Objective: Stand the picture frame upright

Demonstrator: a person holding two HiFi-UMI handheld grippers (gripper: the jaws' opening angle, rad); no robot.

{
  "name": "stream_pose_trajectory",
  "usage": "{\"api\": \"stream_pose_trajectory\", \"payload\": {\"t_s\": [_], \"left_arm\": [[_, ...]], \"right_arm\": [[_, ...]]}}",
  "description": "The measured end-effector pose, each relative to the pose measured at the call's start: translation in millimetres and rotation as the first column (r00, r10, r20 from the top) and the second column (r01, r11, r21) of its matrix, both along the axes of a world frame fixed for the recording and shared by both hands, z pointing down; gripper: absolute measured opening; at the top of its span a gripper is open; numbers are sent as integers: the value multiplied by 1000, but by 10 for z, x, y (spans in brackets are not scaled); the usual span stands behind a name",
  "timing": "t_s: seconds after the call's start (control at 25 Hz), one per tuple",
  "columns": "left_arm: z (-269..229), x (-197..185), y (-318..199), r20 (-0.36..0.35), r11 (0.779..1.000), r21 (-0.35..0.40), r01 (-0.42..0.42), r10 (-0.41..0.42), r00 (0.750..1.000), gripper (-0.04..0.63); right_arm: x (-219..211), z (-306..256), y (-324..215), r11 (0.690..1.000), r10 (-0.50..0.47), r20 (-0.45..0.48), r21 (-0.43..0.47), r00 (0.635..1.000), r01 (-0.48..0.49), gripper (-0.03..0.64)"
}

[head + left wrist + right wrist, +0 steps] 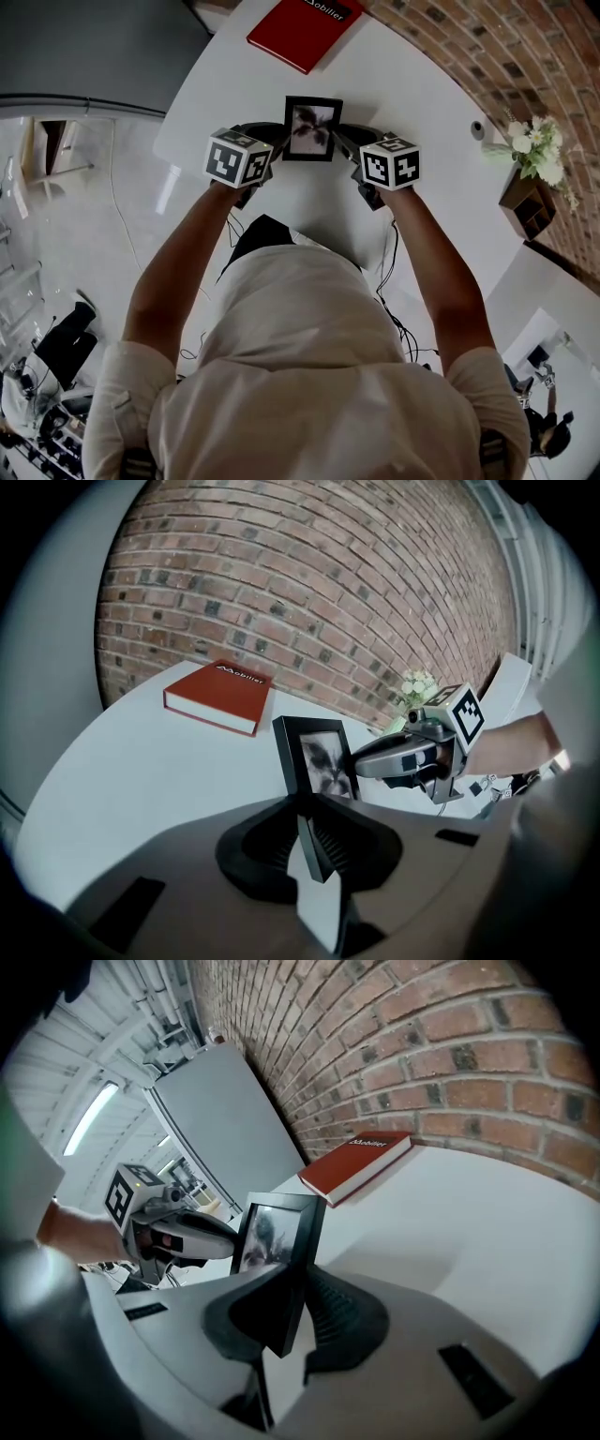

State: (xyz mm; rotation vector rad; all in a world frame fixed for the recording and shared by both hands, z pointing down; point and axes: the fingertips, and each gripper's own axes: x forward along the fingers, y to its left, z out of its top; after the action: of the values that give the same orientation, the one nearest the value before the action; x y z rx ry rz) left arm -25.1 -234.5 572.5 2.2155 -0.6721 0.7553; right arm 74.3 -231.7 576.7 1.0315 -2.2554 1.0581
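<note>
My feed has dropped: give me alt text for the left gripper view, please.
The left gripper grips one side edge of the upright black picture frame; the right gripper holds the opposite edge. A red book lies behind on the white table.

Not much wiggle room at the picture frame (312, 128) itself. My left gripper (278, 142) and right gripper (346, 142) are clamped on its two side edges, so both sides are taken. There's bare table (422, 84) all around it though. The red book (305, 28) lies behind the frame, well apart, near the table's far edge. Past that it's brick wall (487, 37). The flowers (534, 150) sit way off to my right, off the table.
</note>
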Motion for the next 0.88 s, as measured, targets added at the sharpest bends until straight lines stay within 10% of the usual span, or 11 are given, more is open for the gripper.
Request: {"api": "stream_pose_trajectory", "payload": {"t_s": [0.88], "left_arm": [[-259,-122,-408,74,976,214,-46,31,997,38]], "right_arm": [[-121,-422,-465,956,-74,-130,275,989,107,46]]}}
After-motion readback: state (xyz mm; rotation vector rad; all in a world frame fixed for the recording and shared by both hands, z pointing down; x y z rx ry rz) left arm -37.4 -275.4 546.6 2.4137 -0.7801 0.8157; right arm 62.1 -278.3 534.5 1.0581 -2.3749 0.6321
